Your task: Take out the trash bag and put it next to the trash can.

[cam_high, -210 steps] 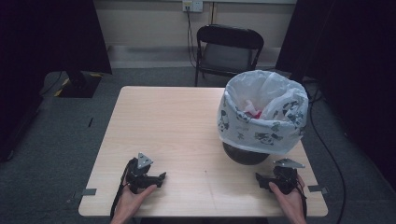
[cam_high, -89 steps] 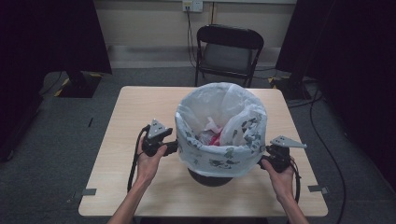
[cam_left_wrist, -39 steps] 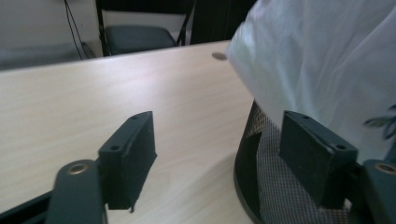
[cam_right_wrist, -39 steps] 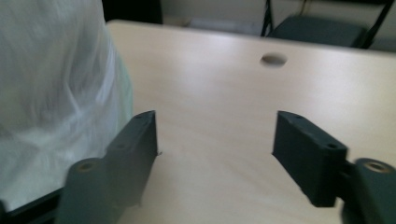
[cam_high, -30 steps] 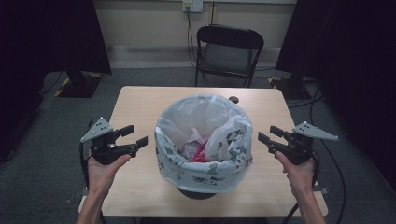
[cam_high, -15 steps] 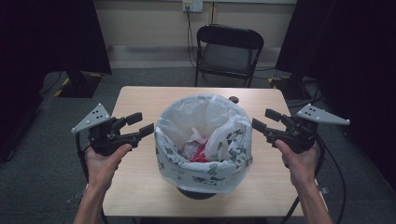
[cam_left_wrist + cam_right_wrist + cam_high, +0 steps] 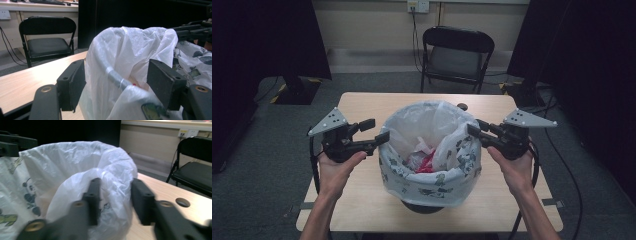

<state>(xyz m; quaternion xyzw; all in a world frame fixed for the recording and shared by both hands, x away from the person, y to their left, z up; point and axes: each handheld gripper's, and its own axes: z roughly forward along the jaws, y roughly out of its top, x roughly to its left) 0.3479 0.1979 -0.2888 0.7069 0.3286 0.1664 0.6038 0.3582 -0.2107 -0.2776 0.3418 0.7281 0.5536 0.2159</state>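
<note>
Bin point(image 7: 424, 202) w/ white plastic bag point(image 7: 432, 150) sits mid desk point(image 7: 362, 200), near the front edge. Left gripper point(image 7: 374, 132) wide open, jaws either side of bag's left rim, not clamped. Right gripper point(image 7: 476, 129) open too, jaws straddling bag's right rim, film between them.
</note>
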